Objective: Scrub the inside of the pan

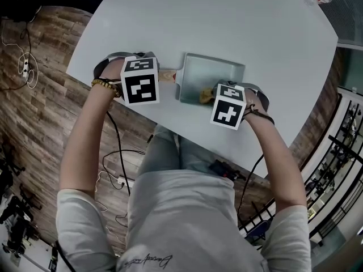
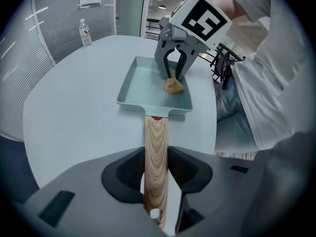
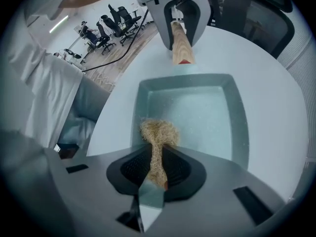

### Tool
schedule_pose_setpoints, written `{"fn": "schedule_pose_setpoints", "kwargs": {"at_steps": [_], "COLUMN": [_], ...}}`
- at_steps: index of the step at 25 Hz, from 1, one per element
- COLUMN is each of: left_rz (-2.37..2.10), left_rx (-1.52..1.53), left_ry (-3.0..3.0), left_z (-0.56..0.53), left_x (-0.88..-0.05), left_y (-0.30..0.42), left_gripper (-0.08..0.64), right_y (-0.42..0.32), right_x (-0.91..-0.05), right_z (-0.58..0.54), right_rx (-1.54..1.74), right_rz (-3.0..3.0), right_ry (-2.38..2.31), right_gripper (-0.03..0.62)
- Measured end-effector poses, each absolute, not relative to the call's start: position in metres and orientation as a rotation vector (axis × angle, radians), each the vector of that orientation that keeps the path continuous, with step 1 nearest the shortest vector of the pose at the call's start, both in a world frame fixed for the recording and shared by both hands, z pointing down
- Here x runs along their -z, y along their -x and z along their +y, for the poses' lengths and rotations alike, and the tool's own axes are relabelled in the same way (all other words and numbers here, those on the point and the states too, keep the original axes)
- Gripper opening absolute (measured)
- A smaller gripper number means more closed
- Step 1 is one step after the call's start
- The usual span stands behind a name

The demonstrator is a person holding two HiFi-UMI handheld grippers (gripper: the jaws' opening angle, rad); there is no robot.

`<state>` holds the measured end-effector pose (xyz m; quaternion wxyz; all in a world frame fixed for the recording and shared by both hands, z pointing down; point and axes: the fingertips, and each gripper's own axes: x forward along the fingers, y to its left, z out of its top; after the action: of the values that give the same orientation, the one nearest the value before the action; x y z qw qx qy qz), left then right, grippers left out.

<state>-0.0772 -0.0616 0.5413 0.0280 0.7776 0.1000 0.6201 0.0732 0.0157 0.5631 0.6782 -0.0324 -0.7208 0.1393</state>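
**panfan:** Which step is this?

**grip_guy:** Scrubbing, and I'd guess it's just getting going. The left gripper (image 2: 156, 168) is clamping the wooden handle (image 2: 155, 142) and steadying things. The pan (image 1: 218, 71) is sitting flat on the white table (image 1: 227, 21) near the person's edge. Its long axis is running left-right, with the handle pointing left.

**panfan:** And the right?

**grip_guy:** The right gripper (image 3: 156, 163) is pinching a straw-coloured scrubber (image 3: 159, 131), which is resting on the pan floor by the near wall. Next it's probably calling for firm strokes across the floor.

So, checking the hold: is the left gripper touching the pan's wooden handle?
Touching. Left gripper view: the left gripper clamps the wooden handle from both sides.
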Motion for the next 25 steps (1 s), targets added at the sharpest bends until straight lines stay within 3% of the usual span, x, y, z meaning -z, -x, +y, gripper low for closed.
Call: {"fn": "schedule_pose_setpoints", "kwargs": {"at_steps": [14,25], "left_rz": [0.332,0.226], "left_rx": [-1.912,-1.877], "left_ry": [-2.395,-2.391], "left_z": [-0.060,-0.064], "left_x": [-0.540,-0.542], "left_y": [0.075,0.080], "left_gripper": [0.150,0.150], "right_y": [-0.105,-0.104], "right_x": [-0.567,-0.568], "right_z": [-0.079,-0.045], "right_rx": [-0.228,-0.210], "right_rz": [-1.539,-1.487], "right_ry": [-0.077,-0.009], "right_gripper": [0.077,0.076]}}
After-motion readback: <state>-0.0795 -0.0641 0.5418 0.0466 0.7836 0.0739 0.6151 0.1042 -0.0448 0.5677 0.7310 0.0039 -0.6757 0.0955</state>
